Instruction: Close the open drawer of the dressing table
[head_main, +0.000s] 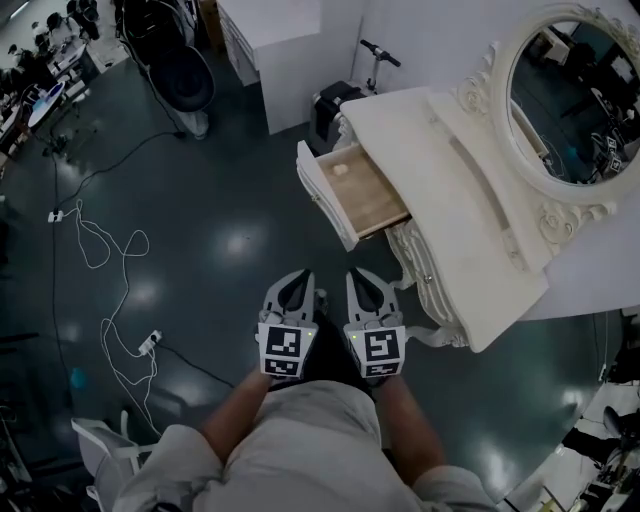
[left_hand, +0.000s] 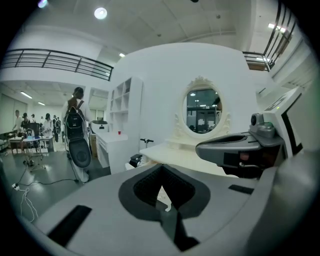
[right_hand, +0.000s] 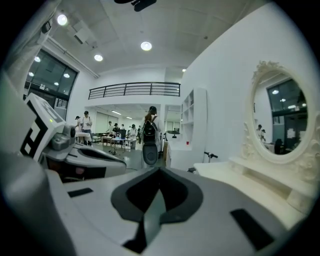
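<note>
1. Closest to the head camera, the person's forearms reach forward over a light-coloured garment.
2. At the ends of them, the left tool and the right tool sit side by side and close together. Each carries a marker cube that faces the camera.
3. The left gripper view shows the left tool's jaws pressed together with nothing between them. The right gripper view shows the right tool's jaws likewise closed and empty.
4. A stretch of dark, glossy floor separates both tools from the furniture ahead, and neither tool touches anything.
5. Beyond that gap is the drawer, pulled well out of the dressing counter. Its white front panel is on the side towards the open floor, and its bare wooden inside is exposed. A small pale round thing lies in a far corner of it.
6. The dressing counter is white with carved legs. It stands to the right of the tools in the head view, with a flat top and a raised back ledge.
7. An oval mirror in an ornate white frame rises behind that ledge.
8. Farther off are a white cable trailing over the floor, a black chair, a white cabinet and a scooter.
9. Farthest away, the gripper views show people at tables under a railed balcony.
</note>
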